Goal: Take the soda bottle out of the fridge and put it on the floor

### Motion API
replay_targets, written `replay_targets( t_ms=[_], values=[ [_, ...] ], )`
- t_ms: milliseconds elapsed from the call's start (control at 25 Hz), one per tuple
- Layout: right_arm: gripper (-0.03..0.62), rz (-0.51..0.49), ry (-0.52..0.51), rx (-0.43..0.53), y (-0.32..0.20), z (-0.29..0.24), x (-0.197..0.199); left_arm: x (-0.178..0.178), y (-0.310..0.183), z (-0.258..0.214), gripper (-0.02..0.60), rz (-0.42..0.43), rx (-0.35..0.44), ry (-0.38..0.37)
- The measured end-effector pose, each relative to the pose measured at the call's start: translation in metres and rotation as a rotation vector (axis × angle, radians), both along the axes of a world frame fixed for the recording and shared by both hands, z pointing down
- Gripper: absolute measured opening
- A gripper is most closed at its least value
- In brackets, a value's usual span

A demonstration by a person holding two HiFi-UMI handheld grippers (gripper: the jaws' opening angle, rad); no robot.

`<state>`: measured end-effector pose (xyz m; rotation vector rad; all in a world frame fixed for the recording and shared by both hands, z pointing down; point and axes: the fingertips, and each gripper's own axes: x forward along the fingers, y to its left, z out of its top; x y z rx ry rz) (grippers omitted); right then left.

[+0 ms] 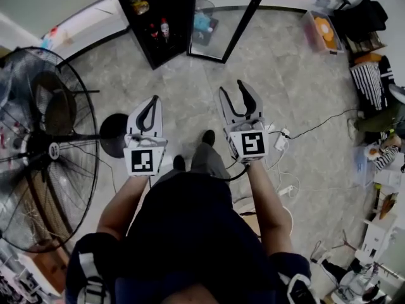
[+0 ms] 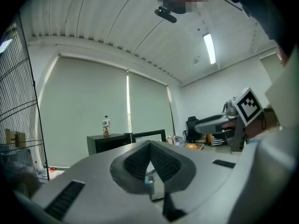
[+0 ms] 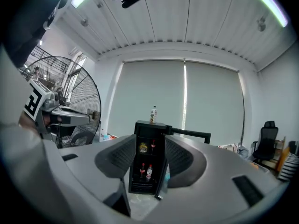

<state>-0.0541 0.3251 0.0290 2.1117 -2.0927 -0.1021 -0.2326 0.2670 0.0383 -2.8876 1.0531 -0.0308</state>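
Observation:
The black mini fridge (image 1: 166, 43) stands open at the far end of the floor. On its shelves are small bottles, one with a red label (image 1: 164, 28). In the right gripper view the fridge (image 3: 140, 183) shows straight ahead, some way off, with a red-labelled bottle (image 3: 149, 172) and a dark one (image 3: 142, 170) on a lower shelf. A pale bottle (image 3: 153, 114) stands on top. My right gripper (image 1: 231, 88) (image 3: 150, 144) is open and empty. My left gripper (image 1: 154, 100) (image 2: 150, 146) is shut, with nothing between its pads. Both point level at the fridge.
The fridge's glass door (image 1: 224, 21) hangs open to the right. A big floor fan (image 1: 44, 151) stands close on my left. Cables and a power strip (image 1: 283, 139) lie by my right foot. Boxes, bags and clothes (image 1: 370, 56) line the right side.

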Motion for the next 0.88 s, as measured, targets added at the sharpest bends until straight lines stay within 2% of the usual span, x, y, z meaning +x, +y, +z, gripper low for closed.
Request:
replay_targets(
  t_ms=[160, 280, 440, 560, 760, 880],
  values=[
    [0.210, -0.050, 0.005, 0.022, -0.046, -0.004, 0.021, 0.017, -0.033, 0.002, 0.023, -0.036, -0.011, 0.002],
    [0.210, -0.099, -0.010, 0.047, -0.096, -0.005, 0.048, 0.043, -0.067, 0.003, 0.023, -0.077, -0.002, 0.000],
    [0.210, -0.195, -0.037, 0.056, -0.167, 0.010, 0.091, 0.084, -0.115, 0.015, 0.023, -0.163, 0.015, -0.017],
    [0.210, -0.285, -0.080, 0.039, -0.222, 0.024, 0.117, 0.115, -0.155, 0.021, 0.023, -0.244, -0.008, -0.022],
    [0.210, -0.442, -0.073, 0.026, -0.296, 0.037, 0.129, 0.149, -0.209, 0.026, 0.023, -0.366, -0.019, -0.010],
    [0.210, -0.470, -0.072, 0.024, -0.328, 0.053, 0.129, 0.159, -0.238, 0.041, 0.023, -0.386, -0.027, -0.005]
  ],
)
